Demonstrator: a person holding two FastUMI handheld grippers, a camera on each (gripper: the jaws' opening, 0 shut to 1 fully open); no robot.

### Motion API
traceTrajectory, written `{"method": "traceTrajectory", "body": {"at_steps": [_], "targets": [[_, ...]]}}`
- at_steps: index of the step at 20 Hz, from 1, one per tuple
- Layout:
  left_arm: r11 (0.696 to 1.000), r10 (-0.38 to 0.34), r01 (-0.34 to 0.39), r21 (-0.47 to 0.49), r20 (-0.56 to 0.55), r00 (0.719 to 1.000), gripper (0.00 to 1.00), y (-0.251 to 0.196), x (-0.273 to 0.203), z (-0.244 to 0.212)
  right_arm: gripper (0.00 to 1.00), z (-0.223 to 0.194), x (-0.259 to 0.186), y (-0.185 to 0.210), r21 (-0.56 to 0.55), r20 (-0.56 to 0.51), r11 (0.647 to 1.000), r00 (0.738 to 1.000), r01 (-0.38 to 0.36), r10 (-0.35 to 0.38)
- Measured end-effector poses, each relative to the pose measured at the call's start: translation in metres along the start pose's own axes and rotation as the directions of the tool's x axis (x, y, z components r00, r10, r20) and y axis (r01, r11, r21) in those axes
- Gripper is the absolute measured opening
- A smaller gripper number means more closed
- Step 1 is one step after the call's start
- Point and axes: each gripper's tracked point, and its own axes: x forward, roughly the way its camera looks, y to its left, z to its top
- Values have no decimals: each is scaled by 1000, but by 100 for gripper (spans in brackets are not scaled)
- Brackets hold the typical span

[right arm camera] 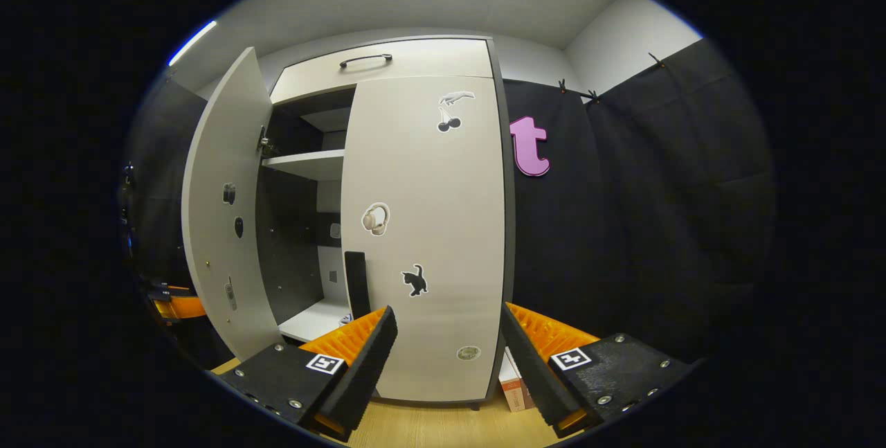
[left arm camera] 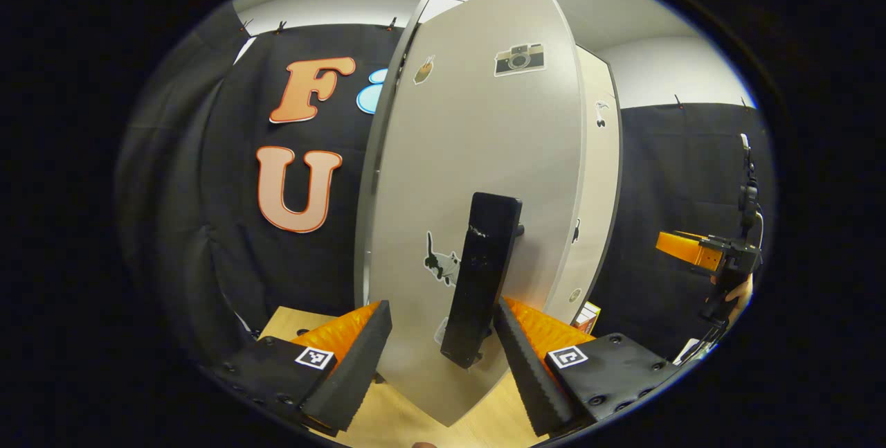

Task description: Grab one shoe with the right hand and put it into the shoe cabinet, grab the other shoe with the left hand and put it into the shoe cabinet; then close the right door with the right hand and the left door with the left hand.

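In the left gripper view we see the left gripper (left arm camera: pixel 439 347) at bottom centre w/ fingers spread wide, gripping nothing; the left door (left arm camera: pixel 477 178) fills the middle of the frame, close in front, swung partway out from the shoe cabinet (left arm camera: pixel 597 178), whose front edge shows just right of it. The door's black bar handle (left arm camera: pixel 482 278) stands upright in lower centre, between the two fingers but we can't tell if either touches it. Stickers on the door: a camera sticker (left arm camera: pixel 519 59) at upper centre, a small cat sticker (left arm camera: pixel 443 264) left of the handle. Far right, mid-height, the right gripper (left arm camera: pixel 695 248) hangs in the air, a hand (left arm camera: pixel 739 292) behind it; its opening isn't readable from here. Light wooden floor (left arm camera: pixel 415 420) along the bottom. In the right gripper view the right gripper (right arm camera: pixel 446 351) sits at bottom centre, fingers wide apart, empty. The right door (right arm camera: pixel 426 226) is shut flat across the centre, w/ a black cat sticker (right arm camera: pixel 414 280) at lower centre & a headphone sticker (right arm camera: pixel 376 219) above it. The left door stands open at centre-left, showing a dark interior w/ an upper shelf (right arm camera: pixel 308 163) & a white bottom shelf (right arm camera: pixel 315 320). We can't make out the shoes inside. A drawer (right arm camera: pixel 387 64) w/ a dark handle tops the cabinet.
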Motion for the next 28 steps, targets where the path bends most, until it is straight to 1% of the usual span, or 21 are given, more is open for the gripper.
{"method": "traceTrajectory", "body": {"at_steps": [1,2,3,5,6,7,11,14,17,21,24,25,26,27,28], "targets": [[1000,-6,6,-15,-1,1000,94,-5,8,0,93,0,-1,-6,0,0,1000,1000,11,-11],[999,-9,9,-31,-5,1000,97,-7,17,0,93,-1,-3,-11,-2,-1,1000,1000,16,-16],[999,-17,17,-42,-8,1000,97,-13,27,1,97,-3,-3,-16,-4,-6,1000,1000,26,-26],[999,-32,31,-42,-14,999,97,-27,47,0,98,-7,-6,-30,-7,-15,999,999,44,-44],[999,-29,28,-19,-16,999,96,-35,55,-3,98,-8,-7,-37,-5,-16,998,998,55,-55],[1000,-18,18,-2,-16,1000,100,-41,63,-2,93,-9,-8,-44,-3,-17,998,998,65,-65],[999,27,-26,45,-20,999,100,-58,94,2,93,-11,-14,-74,6,-23,993,993,116,-115],[999,42,-41,35,-29,999,100,-62,103,3,93,-13,-19,-87,4,-21,990,990,139,-139],[997,68,-67,46,-31,997,100,-65,120,4,93,-10,-20,-92,-5,-15,989,989,145,-145],[987,136,-134,89,-15,991,100,-68,145,10,93,-6,-23,-94,-2,-9,990,990,139,-139],[981,167,-165,103,-12,986,100,-68,160,16,93,-3,-22,-94,-6,-4,991,991,130,-130],[980,173,-171,105,-10,985,99,-68,165,18,97,-2,-20,-94,-8,-4,992,992,125,-125],[979,176,-175,107,-6,984,99,-66,171,19,97,0,-18,-94,-5,-3,993,993,122,-122],[978,180,-178,111,-5,984,99,-65,175,21,93,3,-16,-94,0,-6,993,993,117,-117],[975,189,-186,117,-10,982,99,-64,174,20,93,4,-15,-93,6,-10,994,994,110,-110]]}}
